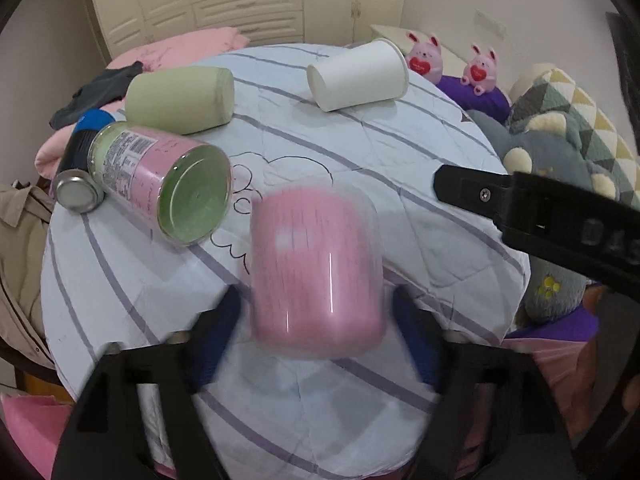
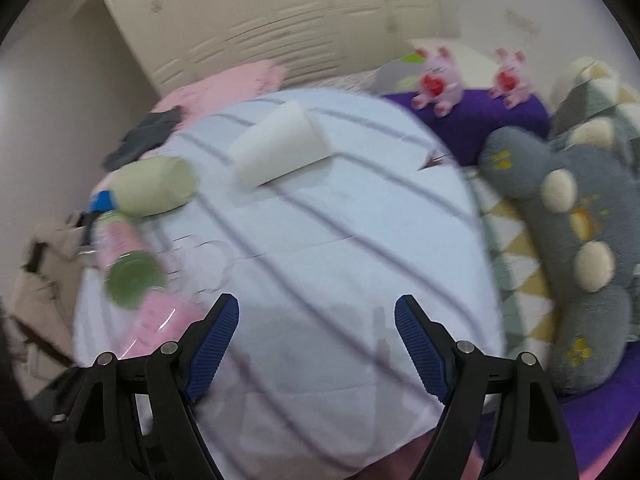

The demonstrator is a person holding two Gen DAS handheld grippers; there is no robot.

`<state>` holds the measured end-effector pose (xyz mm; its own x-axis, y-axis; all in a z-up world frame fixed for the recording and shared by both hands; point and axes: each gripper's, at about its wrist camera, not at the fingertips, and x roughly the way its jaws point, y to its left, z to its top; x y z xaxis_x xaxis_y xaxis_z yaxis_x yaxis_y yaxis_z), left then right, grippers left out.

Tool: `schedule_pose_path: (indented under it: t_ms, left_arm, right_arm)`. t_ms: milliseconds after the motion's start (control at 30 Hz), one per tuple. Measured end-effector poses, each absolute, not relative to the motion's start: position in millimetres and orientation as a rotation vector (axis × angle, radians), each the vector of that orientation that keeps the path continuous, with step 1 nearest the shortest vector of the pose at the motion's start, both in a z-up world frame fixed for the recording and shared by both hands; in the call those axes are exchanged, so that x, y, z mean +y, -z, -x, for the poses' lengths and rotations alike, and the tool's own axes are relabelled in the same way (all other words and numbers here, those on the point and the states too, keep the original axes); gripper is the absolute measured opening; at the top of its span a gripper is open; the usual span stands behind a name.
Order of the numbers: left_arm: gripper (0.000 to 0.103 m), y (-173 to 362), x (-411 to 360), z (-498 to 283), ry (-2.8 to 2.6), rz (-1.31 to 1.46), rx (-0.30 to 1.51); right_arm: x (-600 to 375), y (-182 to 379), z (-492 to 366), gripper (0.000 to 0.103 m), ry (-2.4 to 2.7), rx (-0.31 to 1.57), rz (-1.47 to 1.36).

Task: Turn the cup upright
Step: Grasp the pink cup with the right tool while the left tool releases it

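Observation:
A pink cup in a clear shell (image 1: pixel 316 268) stands bottom-up on the white striped cloth (image 1: pixel 360 160), motion-blurred. My left gripper (image 1: pixel 316 320) is open, its blue fingers (image 1: pixel 224 332) on either side of the cup's lower part, not closed on it. The cup shows at the lower left of the right wrist view (image 2: pixel 156 320). My right gripper (image 2: pixel 316 340) is open and empty above the cloth (image 2: pixel 320 220); it also shows at the right of the left wrist view (image 1: pixel 520 208).
A white paper cup (image 1: pixel 358 76) lies on its side at the back. A green cup (image 1: pixel 180 100), a pink-and-green jar (image 1: pixel 168 184) and a dark bottle (image 1: pixel 80 168) lie at the left. Plush toys (image 1: pixel 560 152) crowd the right edge.

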<state>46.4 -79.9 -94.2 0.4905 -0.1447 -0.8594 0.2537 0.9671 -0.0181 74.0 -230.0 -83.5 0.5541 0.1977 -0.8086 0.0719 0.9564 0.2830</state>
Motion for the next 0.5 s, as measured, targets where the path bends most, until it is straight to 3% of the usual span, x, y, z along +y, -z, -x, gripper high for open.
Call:
schedule_pose_path:
  t_ms: [133,267,500]
  left_arm:
    - [0.096,83,-71,-34,0.250,-0.110,0.995]
    - [0.096,79,-54,-25,0.247,-0.102,0.984]
    - [0.096,84,-38,-17,0.242,-0.073,1.009]
  right_arm:
    - [-235,88,-77,0.082,-0.232,1.035,-0.504]
    - [-234,105,-83,0.082,-0.343,1.126,-0.718]
    - [-190,107,-85,0.082,-0.404,1.193,-0.635]
